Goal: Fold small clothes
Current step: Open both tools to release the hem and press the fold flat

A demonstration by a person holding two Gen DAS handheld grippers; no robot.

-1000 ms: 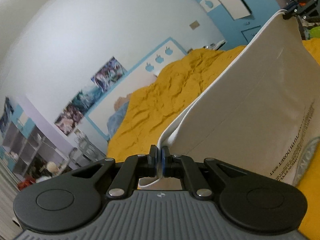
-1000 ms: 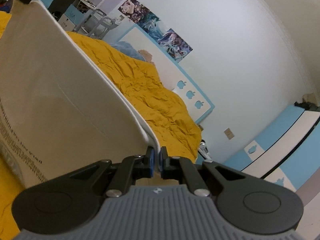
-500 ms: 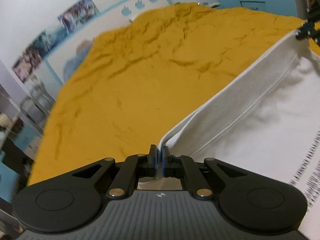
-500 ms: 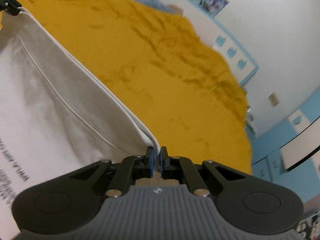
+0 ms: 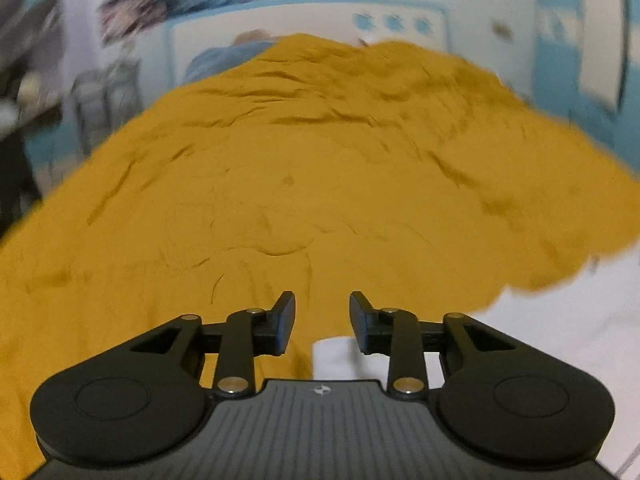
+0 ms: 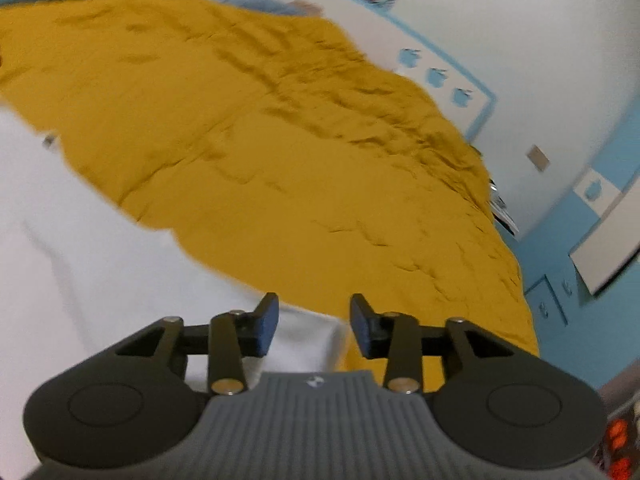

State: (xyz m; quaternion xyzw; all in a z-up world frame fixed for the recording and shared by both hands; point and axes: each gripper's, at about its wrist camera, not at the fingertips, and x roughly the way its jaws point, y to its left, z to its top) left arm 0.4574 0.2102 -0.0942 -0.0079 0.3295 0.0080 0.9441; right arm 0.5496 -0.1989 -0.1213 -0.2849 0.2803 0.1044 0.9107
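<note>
1. The left gripper [image 5: 322, 322], clamped on the white garment [image 5: 560, 344] a second ago, has just been opening; cloth lies loose below its jaws, toward 5 o'clock.
2. The right gripper [image 6: 314, 326] likewise has just been opening, releasing its corner.
3. The garment [image 6: 80, 260], earlier stretched upright, now lies on the yellow bedspread [image 5: 320, 180].

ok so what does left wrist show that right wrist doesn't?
Left wrist only: the left tongs, jaws apart with nothing pinched after just opening, and blurred shelving at the bed's far left.

Right wrist only: the right tongs, jaws likewise apart after just opening, blue cabinet doors past the bed's right edge, and a wall switch plate.

Both: the white garment lying released on the yellow bedspread, the white headboard with apple cutouts, and posters above it.
</note>
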